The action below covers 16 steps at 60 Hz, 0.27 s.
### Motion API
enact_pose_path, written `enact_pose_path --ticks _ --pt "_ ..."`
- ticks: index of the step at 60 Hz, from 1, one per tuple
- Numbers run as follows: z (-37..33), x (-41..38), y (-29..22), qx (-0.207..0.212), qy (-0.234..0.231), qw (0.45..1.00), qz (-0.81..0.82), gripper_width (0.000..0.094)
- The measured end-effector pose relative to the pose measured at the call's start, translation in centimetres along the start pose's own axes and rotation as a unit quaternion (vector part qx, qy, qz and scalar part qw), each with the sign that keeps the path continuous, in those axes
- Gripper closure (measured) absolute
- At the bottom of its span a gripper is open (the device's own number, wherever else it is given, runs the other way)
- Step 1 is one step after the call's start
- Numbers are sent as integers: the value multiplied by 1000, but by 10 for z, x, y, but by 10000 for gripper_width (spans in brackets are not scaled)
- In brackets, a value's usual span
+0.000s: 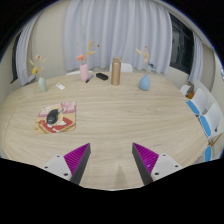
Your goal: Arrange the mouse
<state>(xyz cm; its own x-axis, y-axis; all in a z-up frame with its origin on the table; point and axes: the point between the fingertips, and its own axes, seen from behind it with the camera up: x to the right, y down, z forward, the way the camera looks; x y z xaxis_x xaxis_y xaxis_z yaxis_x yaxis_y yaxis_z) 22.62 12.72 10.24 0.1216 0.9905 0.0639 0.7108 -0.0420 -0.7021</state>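
A dark mouse point(52, 118) lies on a red and yellow mat point(58, 122) on the pale wooden table point(120, 115), well ahead of my fingers and off to their left. My gripper point(112, 160) is open and empty above the table's near part, its two fingers point(76, 158) with magenta pads set wide apart. Nothing stands between them.
At the table's far side stand a pink vase point(84, 71), a green vase point(42, 82), a brown cylinder point(116, 71), a blue vase point(145, 83) and a small dark object point(101, 76). A small white item point(68, 105) lies beyond the mat. Blue chairs point(203, 120) line the right side.
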Motion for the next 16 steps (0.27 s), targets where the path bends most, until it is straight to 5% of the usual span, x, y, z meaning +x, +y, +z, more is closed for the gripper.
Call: enact_pose_path --ticks 16 --pt "-37 57 46 -11 12 1000 10 77"
